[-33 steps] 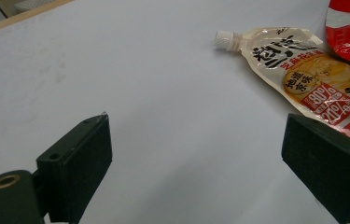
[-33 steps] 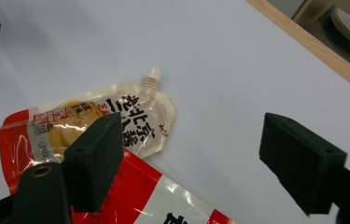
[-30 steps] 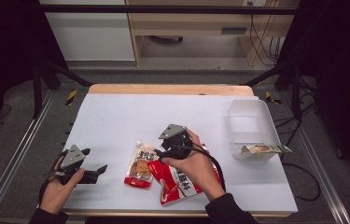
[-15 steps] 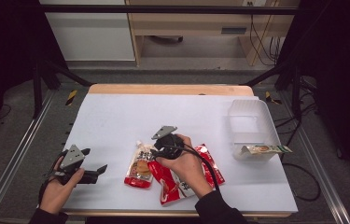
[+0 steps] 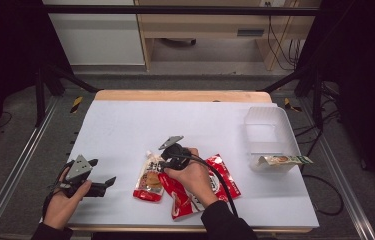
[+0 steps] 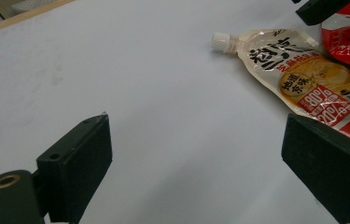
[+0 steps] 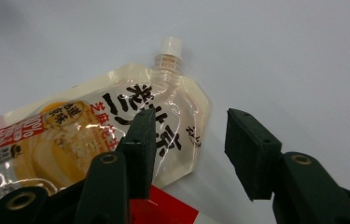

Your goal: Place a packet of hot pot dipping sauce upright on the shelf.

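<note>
Pouch (image 7: 116,135) with white cap lies flat on the table (image 5: 215,125), beside a red packet (image 5: 200,190). Your right hand-held gripper (image 7: 189,140) straddles its upper corner — jaws just closing, pads not yet pressing. Your left hand-held gripper (image 6: 196,158) rests wide open — nothing between its jaws.
</note>
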